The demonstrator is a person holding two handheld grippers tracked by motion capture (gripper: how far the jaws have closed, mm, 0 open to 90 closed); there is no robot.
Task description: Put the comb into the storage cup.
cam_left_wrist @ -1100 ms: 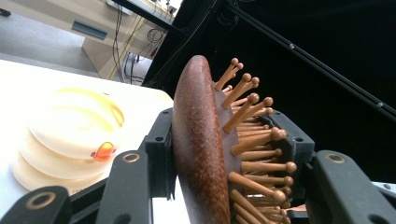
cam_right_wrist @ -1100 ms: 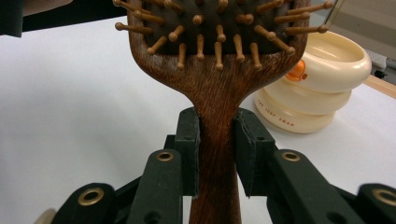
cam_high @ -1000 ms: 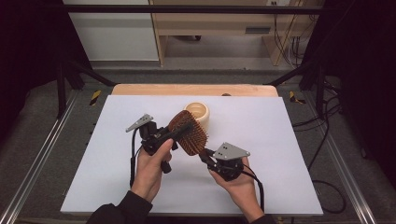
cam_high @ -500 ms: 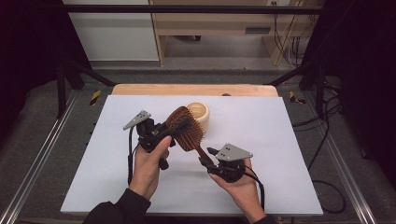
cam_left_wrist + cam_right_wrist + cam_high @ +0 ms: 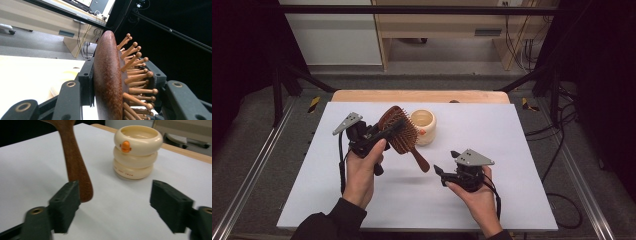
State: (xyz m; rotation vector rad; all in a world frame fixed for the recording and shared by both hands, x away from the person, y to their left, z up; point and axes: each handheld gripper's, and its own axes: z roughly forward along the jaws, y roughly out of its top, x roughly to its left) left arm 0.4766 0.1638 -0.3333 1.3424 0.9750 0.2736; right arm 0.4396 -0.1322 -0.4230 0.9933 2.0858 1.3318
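I'm holding the wooden hairbrush (image 5: 401,134) up off the white table (image 5: 522,135) with my left gripper (image 5: 384,134), its jaws pinching the brush head, one on the smooth back and one among the pegs (image 5: 135,75). The handle is angling down toward me, its tip hanging free. My right gripper (image 5: 443,166) is hovering near the table's front, jaws spread wide with nothing between them, the handle end showing just beyond its left jaw. Behind the brush, the cream ringed cup (image 5: 423,126) is standing upright.
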